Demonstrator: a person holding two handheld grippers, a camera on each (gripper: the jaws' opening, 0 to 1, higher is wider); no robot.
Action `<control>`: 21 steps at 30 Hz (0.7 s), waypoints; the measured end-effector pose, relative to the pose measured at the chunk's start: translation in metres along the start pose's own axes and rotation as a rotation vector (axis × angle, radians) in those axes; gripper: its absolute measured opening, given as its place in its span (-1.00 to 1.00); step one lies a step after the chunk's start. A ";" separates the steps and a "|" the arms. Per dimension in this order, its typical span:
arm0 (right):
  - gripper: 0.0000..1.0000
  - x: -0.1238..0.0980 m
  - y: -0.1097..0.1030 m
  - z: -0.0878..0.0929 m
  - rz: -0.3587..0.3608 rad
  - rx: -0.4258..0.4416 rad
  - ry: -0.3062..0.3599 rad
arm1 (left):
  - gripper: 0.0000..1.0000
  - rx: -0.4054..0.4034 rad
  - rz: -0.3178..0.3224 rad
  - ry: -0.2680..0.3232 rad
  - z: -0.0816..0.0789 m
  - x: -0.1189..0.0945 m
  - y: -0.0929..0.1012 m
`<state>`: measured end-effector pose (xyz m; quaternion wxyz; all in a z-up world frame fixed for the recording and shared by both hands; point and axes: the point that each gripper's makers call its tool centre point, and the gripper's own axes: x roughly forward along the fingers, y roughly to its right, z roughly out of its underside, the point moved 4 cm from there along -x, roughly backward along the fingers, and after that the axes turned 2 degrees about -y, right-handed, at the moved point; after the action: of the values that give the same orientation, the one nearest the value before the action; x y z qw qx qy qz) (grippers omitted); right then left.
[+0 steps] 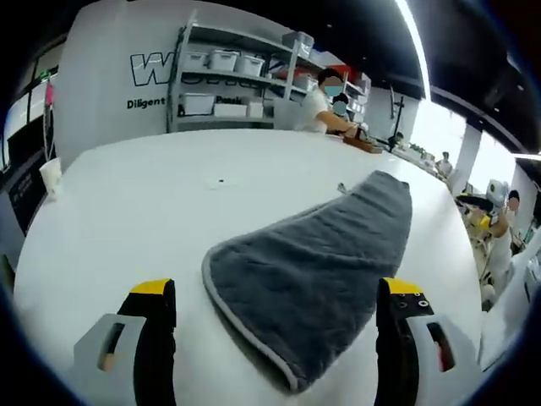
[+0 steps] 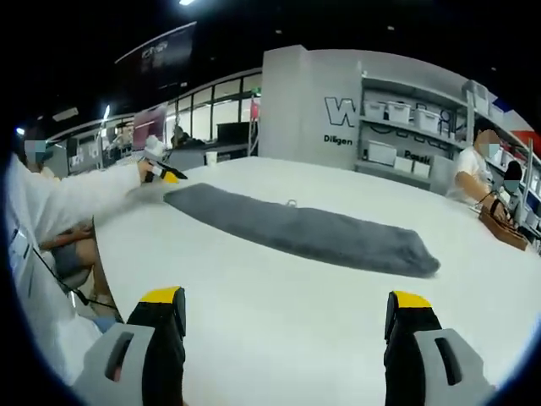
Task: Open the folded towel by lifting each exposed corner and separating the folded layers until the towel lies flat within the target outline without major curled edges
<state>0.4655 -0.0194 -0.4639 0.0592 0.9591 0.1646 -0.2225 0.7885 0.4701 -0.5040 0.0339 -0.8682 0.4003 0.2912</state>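
Note:
A dark grey folded towel [image 1: 313, 271] with a lighter hemmed edge lies on the white table [image 1: 152, 203]. Its near rounded end sits between the wide-apart jaws of my left gripper [image 1: 279, 292], which is open and holds nothing. In the right gripper view the towel [image 2: 304, 228] is a long folded strip running from left to right across the table [image 2: 279, 321]. My right gripper [image 2: 287, 300] is open and stands well short of it. At the strip's left end is the left gripper [image 2: 163, 173], held by a person in a white sleeve [image 2: 76, 199].
A small metal object [image 1: 341, 188] lies on the table beside the towel. A white cup [image 1: 51, 176] stands at the table's left edge and a brown box [image 2: 503, 228] at the far right. Behind are shelves with bins [image 1: 224, 80] and seated people [image 1: 325, 106].

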 end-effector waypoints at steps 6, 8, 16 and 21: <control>0.99 0.005 0.006 -0.001 0.011 0.008 -0.014 | 0.55 -0.003 0.007 -0.012 -0.005 0.014 -0.007; 0.99 0.008 0.006 -0.001 0.007 0.008 -0.020 | 0.47 -0.001 0.003 -0.017 -0.007 0.019 -0.015; 0.99 0.013 0.005 -0.001 -0.002 0.009 -0.027 | 0.23 -0.001 -0.014 -0.058 -0.005 0.030 -0.029; 0.99 0.016 0.005 0.001 -0.003 0.010 -0.040 | -0.07 0.000 -0.016 -0.051 -0.006 0.032 -0.031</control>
<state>0.4807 -0.0200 -0.4721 0.0576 0.9545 0.1635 -0.2427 0.8304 0.4676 -0.5216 0.0462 -0.8638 0.3923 0.3128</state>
